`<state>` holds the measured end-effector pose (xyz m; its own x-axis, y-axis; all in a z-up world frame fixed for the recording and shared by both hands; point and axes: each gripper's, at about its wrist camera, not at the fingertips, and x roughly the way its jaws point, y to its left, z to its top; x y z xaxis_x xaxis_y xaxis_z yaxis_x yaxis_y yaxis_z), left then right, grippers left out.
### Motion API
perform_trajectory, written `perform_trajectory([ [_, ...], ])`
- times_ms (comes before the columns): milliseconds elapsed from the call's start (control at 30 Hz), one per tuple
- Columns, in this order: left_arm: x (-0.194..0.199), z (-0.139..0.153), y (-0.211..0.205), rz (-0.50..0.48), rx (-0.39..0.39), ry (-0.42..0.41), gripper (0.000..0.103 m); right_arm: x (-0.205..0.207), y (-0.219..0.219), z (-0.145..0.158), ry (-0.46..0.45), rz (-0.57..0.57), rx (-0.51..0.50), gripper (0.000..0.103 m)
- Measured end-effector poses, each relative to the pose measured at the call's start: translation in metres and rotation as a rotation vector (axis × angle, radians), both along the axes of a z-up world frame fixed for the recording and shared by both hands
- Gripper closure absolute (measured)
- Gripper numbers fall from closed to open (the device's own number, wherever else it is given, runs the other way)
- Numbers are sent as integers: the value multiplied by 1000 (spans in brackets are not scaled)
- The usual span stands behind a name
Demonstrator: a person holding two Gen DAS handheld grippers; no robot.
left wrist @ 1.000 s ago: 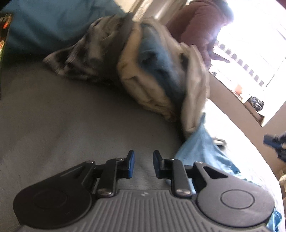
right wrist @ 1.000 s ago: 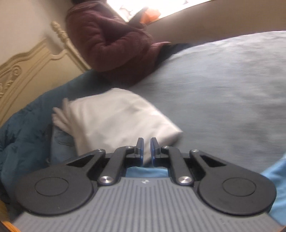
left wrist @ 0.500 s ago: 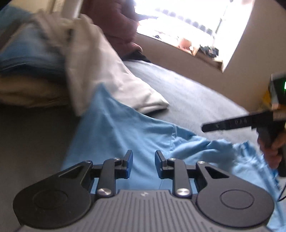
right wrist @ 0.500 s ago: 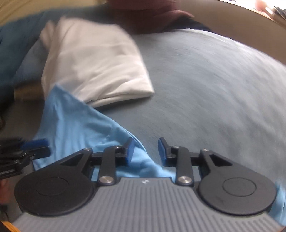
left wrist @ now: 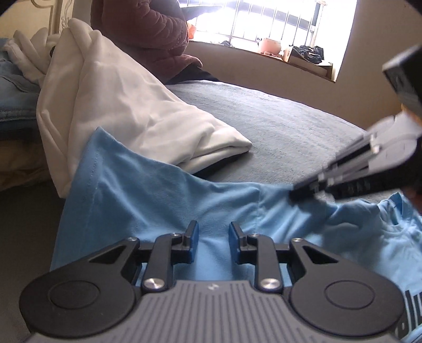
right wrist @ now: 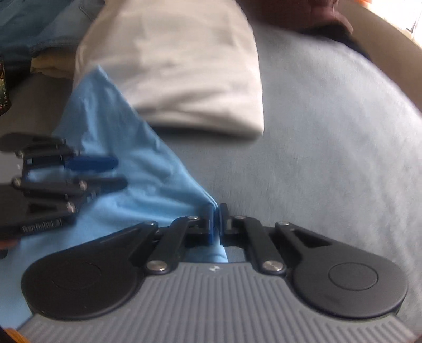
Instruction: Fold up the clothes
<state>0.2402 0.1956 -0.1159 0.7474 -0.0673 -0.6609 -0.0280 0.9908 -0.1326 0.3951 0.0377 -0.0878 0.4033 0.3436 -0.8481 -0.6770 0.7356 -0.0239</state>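
Observation:
A light blue T-shirt (left wrist: pixel 158 200) lies crumpled on the grey bed cover (left wrist: pixel 277 126). My left gripper (left wrist: pixel 211 232) hovers low over the shirt's middle with its jaws open a finger's width; only the cloth below shows through the gap. From the right, my right gripper (left wrist: pixel 295 194) reaches onto the shirt. In the right wrist view that gripper (right wrist: pixel 216 211) is shut on the far edge of the blue shirt (right wrist: pixel 110 126), which bunches into a ridge at the pads. The left gripper (right wrist: pixel 120 172) appears at the left, over the cloth.
A folded white garment (left wrist: pixel 118 110) leans against the blue shirt's upper corner. Jeans (left wrist: pixel 13 87) and other clothes are piled at the left. A person in a maroon jacket (left wrist: pixel 147 29) sits at the bed's far side under a bright window (left wrist: pixel 263 18).
The left view swung from the clothes pile over to the blue shirt. The right gripper opened, dropped to the shirt's edge and closed on it.

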Motion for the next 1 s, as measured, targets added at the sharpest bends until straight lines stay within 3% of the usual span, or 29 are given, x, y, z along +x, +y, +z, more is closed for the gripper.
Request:
perform_trajectory([
  [200, -1, -1, -4, 9, 20, -4, 76, 1, 21, -13, -123, 29, -88, 100],
  [367, -2, -2, -6, 5, 44, -11, 76, 16, 0, -19, -118, -179, 43, 79],
  [433, -2, -2, -8, 4, 56, -14, 76, 27, -21, -17, -120, -342, 97, 77],
  [533, -2, -2, -9, 4, 61, -14, 76, 46, -77, -12, -37, -600, 224, 77],
  [600, -2, -2, -9, 5, 58, -14, 76, 47, -108, -6, 20, -675, 302, 77],
  [800, -2, -3, -10, 7, 62, -16, 76, 14, -166, 6, 197, -708, 500, 53],
  [867, -2, -3, -11, 9, 65, -17, 76, 4, -157, 5, 176, -632, 458, 45],
  [1000, -3, -3, -12, 15, 70, -20, 76, -8, -132, -1, 147, -477, 353, 40],
])
